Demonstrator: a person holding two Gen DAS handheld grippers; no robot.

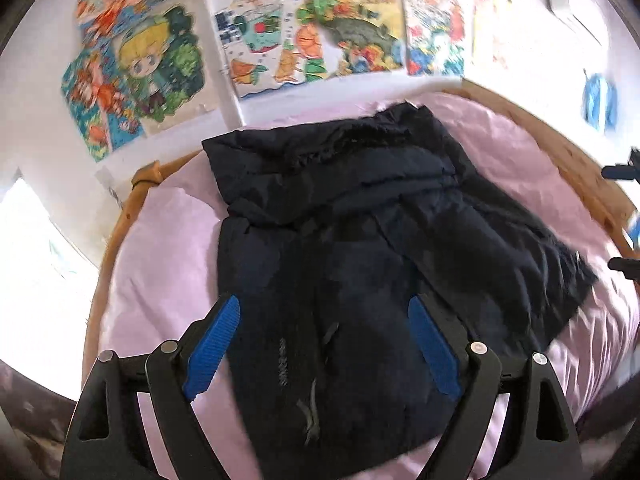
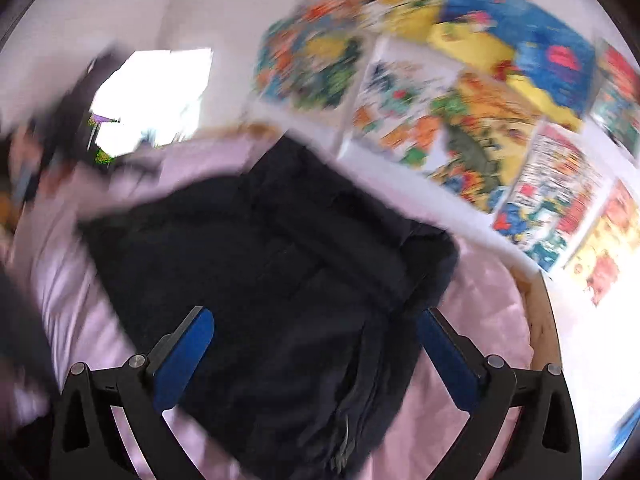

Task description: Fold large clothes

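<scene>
A large dark navy jacket [image 1: 360, 248] lies partly folded on a pink bedsheet [image 1: 160, 264], its fur-trimmed hood toward the wall and one sleeve laid across the body. My left gripper [image 1: 324, 312] is open and empty, hovering above the jacket's near hem, with its blue pads [image 1: 212, 348] spread wide. In the blurred right wrist view the same jacket [image 2: 272, 280] lies below my right gripper [image 2: 316, 324], which is open and empty above it. The right gripper's black fingertips also show at the right edge of the left wrist view [image 1: 624, 220].
A wooden bed frame [image 1: 120, 216] rims the sheet. Colourful cartoon posters [image 1: 304, 32] cover the white wall behind the bed. A bright window [image 2: 152, 96] sits at the left. The pink sheet [image 2: 480, 320] shows on both sides of the jacket.
</scene>
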